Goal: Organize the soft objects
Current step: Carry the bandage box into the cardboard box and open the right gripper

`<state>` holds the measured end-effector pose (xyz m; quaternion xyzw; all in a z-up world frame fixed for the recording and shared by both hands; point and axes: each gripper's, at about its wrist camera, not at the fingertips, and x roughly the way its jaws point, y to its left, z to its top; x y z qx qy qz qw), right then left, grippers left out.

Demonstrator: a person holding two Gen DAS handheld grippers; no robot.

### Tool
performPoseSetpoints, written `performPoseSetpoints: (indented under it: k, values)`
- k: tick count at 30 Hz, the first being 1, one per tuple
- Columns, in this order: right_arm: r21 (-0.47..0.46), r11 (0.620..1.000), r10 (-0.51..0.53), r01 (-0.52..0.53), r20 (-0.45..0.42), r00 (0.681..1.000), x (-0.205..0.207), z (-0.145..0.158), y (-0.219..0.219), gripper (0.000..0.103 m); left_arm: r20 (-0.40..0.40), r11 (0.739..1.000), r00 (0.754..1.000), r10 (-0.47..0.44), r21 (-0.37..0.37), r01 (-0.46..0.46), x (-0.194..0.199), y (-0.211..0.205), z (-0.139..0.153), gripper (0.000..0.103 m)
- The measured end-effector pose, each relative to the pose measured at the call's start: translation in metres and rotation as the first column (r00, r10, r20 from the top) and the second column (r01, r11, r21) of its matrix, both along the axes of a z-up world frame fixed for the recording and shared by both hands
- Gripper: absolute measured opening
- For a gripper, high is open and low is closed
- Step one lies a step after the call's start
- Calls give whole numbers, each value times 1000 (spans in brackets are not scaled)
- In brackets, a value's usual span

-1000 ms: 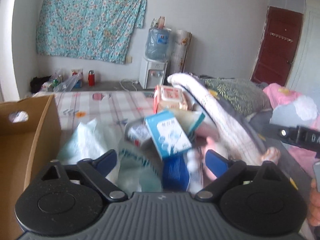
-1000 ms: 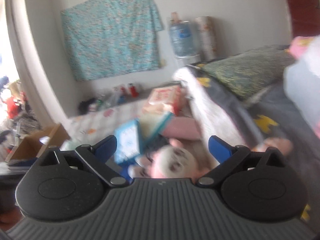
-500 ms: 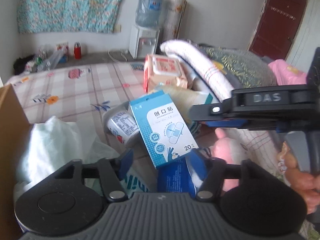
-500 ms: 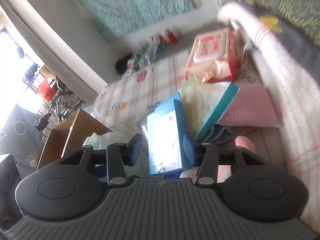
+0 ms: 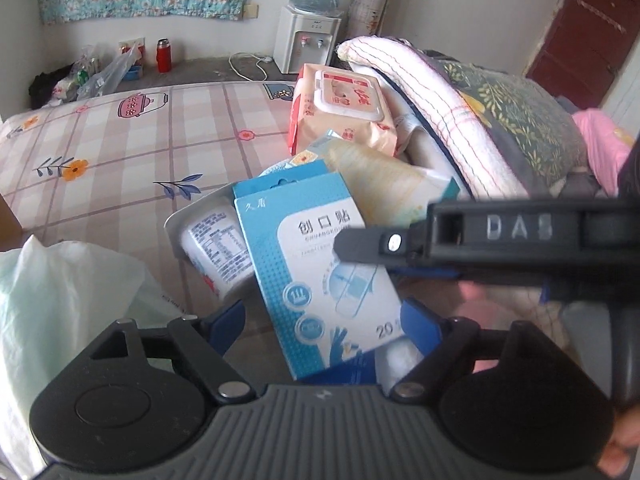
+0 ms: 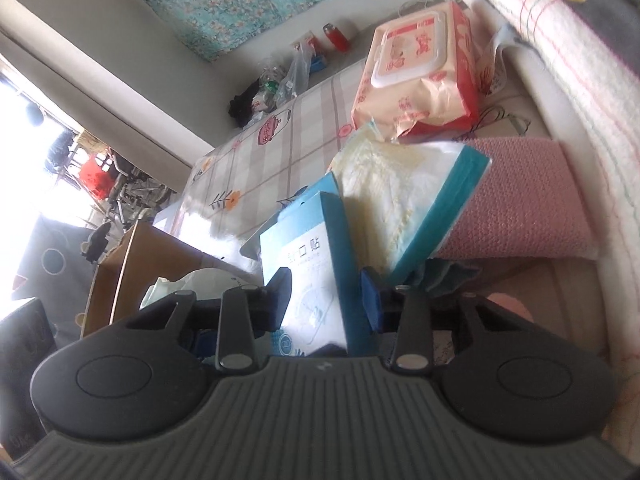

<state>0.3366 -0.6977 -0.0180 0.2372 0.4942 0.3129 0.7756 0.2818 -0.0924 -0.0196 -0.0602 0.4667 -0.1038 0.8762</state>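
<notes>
Now | R tongs clamped on 1 blue box | L tongs wide, just opening | 1 wipes pack

Blue-white plaster box, tilted on edge, nearest me, atop the pile btwn my jaws. Wet-wipes pack, peach/red w/ white flip lid, far side, leaning on the striped towel roll at right. Tissue pack, cream w/ teal edge, propped slantwise in the middle. Pink knit cloth, folded flat, right of tissues. Pale green bag, crumpled, near left.
</notes>
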Motion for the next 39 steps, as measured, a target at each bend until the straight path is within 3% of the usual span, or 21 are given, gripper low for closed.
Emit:
performPoseSetpoints:
  k: [2,9,20,25,29,36,39]
  values:
    - [17,1000,3,-3,-18,1000,-1,-2,0,31,-5,1000,1000,8,5,-8,3,-2,1,79]
    - [33,999,-9,10,-15,1000,-16,14,-8,30,54,1000,999,-6,23,4,-15,-5,23,75]
    - [62,997,33,-39,93,995,-77,94,11,30,213,999,977,6,49,-17,-76,27,94,76]
    - [95,987,114,-130,153,982,-105,132,61,32,280,992,955,98,47,-116,-107,79,121,77]
    - [132,964,209,-232,167,964,-124,149,126,32,299,973,934,197,58,-224,-126,137,132,77]
    - [162,925,328,-345,120,937,-146,151,248,33,271,915,897,349,107,-388,-123,232,125,78]
    - [124,933,322,-338,133,937,-146,151,282,33,229,919,902,366,66,-390,-108,269,116,79]
